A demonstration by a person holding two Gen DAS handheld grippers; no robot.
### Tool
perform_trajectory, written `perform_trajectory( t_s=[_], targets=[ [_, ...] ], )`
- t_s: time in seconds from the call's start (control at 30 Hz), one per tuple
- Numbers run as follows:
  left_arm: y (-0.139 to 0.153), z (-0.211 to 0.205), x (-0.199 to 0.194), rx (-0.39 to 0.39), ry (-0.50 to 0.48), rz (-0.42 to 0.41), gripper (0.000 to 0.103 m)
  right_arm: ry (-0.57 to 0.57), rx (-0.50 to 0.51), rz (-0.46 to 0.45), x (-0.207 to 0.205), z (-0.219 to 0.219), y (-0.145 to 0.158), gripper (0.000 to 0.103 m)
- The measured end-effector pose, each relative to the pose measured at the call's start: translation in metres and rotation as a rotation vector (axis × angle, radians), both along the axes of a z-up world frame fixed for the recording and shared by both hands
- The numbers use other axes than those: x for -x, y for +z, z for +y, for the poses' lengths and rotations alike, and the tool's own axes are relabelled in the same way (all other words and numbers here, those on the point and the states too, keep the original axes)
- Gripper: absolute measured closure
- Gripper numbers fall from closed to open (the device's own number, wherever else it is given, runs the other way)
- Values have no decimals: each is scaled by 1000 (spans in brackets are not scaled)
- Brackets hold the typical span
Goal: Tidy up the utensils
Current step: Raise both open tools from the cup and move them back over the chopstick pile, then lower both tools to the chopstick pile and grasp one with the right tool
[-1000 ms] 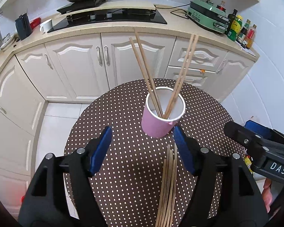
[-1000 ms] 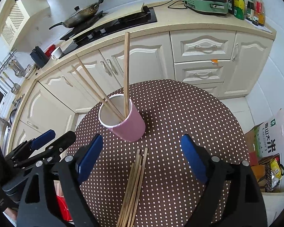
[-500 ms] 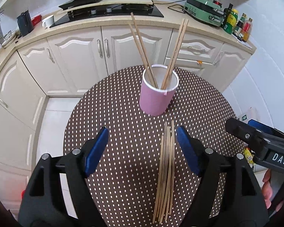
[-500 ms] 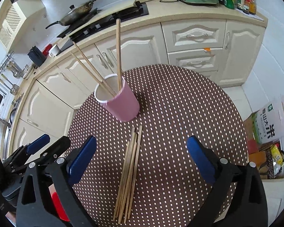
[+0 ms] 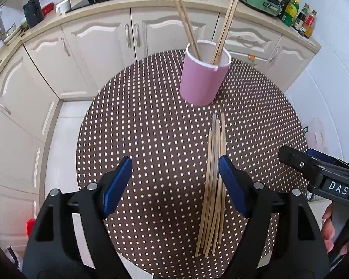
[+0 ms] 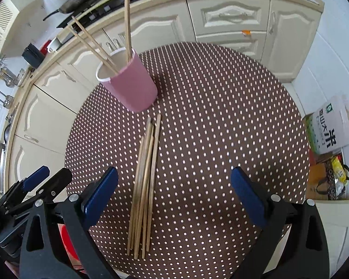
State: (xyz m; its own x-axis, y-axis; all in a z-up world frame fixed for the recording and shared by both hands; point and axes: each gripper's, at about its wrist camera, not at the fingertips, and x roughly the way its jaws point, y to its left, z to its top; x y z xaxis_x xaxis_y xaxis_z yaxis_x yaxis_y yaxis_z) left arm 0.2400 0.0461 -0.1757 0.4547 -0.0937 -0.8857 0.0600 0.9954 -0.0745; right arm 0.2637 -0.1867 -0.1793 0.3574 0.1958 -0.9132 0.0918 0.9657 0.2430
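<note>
Partway through, I'd say, roughly a third done. The pink cup stands upright on the dotted desk, at about 12 o'clock from my left fingers, and it already has chopsticks in it: one pair leaning to 11 o'clock, one pair leaning to 1 o'clock, four that I can count. In the right view the second pair overlaps and reads almost as one stick.

Left to do: the loose bundle of chopsticks lying flat on the desk, just short of the cup's base, tips pointing at 12 o'clock toward it. They overlap, so the count is unclear, maybe six or so.

My left fingers are spread wide with nothing between them. The bundle runs past the inner edge of the right-hand pad; I can't tell if it touches. My right fingers are also wide apart and carry nothing, with the bundle inside the gap, closer to the pad at 9 o'clock.

Both tools hang above the near end of the bundle, neither gripping. My guess for the next step is picking sticks off the pile and dropping them in the cup; separating them from the stack looks fiddly
</note>
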Motion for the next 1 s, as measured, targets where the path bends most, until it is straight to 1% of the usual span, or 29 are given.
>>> perform_trajectory(
  t_s=[0.3, 0.63, 0.83, 1.0],
  targets=[
    [-29, 5, 7, -7, 7, 76, 27, -2, 25, 85, 5, 4, -32, 9],
    [-57, 6, 0, -21, 1, 148, 27, 10, 54, 157, 3, 14, -64, 9],
    [-69, 6, -7, -20, -1, 184, 27, 35, 76, 167, -4, 27, -73, 9],
    [-75, 12, -20, -9, 9, 205, 27, 54, 142, 177, -13, 40, -82, 9]
  ],
)
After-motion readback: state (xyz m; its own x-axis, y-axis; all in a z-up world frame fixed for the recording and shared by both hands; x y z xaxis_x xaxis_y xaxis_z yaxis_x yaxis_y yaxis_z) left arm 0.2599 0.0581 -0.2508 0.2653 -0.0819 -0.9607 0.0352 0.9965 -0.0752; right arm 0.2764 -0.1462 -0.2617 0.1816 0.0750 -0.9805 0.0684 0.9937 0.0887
